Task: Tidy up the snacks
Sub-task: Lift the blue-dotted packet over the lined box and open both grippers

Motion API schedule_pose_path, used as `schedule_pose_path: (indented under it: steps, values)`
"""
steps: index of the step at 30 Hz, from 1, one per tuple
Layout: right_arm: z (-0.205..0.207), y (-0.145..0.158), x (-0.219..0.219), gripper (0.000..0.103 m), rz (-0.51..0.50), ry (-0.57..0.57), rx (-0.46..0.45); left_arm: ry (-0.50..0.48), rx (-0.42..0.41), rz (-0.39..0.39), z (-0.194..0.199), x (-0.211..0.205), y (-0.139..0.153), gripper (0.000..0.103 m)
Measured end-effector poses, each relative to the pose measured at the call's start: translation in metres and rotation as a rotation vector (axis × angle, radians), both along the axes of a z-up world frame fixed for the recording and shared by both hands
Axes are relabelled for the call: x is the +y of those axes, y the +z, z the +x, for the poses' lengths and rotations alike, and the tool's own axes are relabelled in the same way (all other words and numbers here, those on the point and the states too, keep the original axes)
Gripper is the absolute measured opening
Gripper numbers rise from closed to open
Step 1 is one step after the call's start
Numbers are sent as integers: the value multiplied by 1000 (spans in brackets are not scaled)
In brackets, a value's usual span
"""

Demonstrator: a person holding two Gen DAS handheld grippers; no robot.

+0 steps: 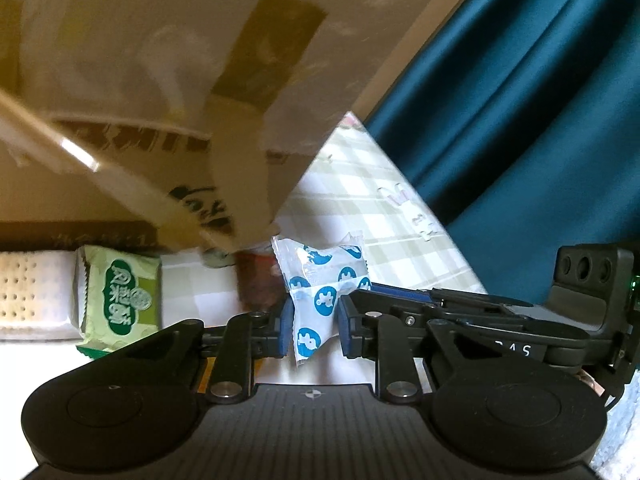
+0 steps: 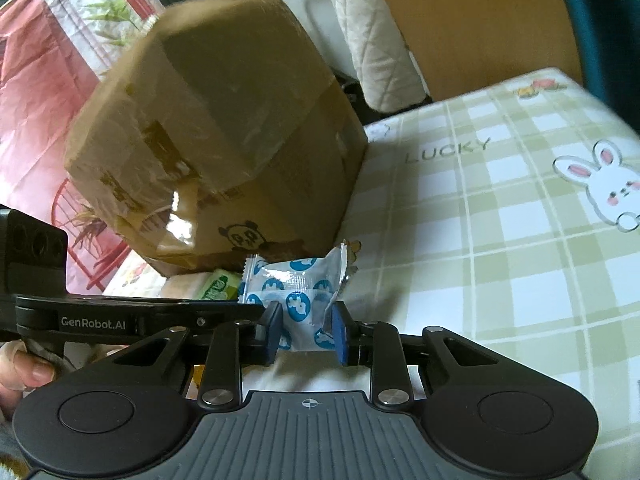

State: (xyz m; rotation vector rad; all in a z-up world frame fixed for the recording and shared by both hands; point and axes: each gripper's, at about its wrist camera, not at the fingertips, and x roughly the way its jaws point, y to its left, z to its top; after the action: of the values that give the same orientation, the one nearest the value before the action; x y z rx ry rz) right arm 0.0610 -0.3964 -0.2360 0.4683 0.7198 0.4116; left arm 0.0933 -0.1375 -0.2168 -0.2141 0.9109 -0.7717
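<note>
At the far left of the left wrist view lay a perforated cracker packet [image 1: 18,292] and, just beside it, a green snack packet [image 1: 120,300], both loose on the desk [image 1: 384,184] and, as far as could be judged, not yet sorted. Above them loomed the taped cardboard box [image 1: 168,80], blurred and close, its lower corner hanging near the snacks. In the middle, the left gripper [image 1: 312,316] had its fingers closed on a white candy wrapper with blue dots [image 1: 320,280], and the right gripper [image 2: 306,332] pinched the same wrapper [image 2: 292,284] from its own side, so both held one sweet just in front of the box. The task looked to be at an early stage: one piece in hand, at least two left out. To the right the green-checked cloth [image 2: 500,208] lay bare up to its edge, beyond which a dark teal curtain [image 1: 520,100] hung; that side offered the freest room.
</note>
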Motion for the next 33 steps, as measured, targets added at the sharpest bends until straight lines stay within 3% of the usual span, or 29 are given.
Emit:
schedule_pose_path:
  steps: [9, 14, 21, 26, 33]
  values:
    - [-23, 62, -4, 24, -43, -54, -133, -34, -152, -63, -19, -6, 54, 24]
    - [-18, 109, 6, 24, -96, -59, -246, -22, -253, -112, -17, 4, 97, 24]
    - [6, 165, 32, 24, -127, -41, -365, 22, -367, -123, -6, 27, 150, 25]
    - [35, 188, 59, 24, -145, -5, -392, 67, -391, -96, 11, 46, 168, 25]
    - [85, 193, 110, 24, -121, 32, -335, 168, -386, -44, 38, 88, 177, 24]
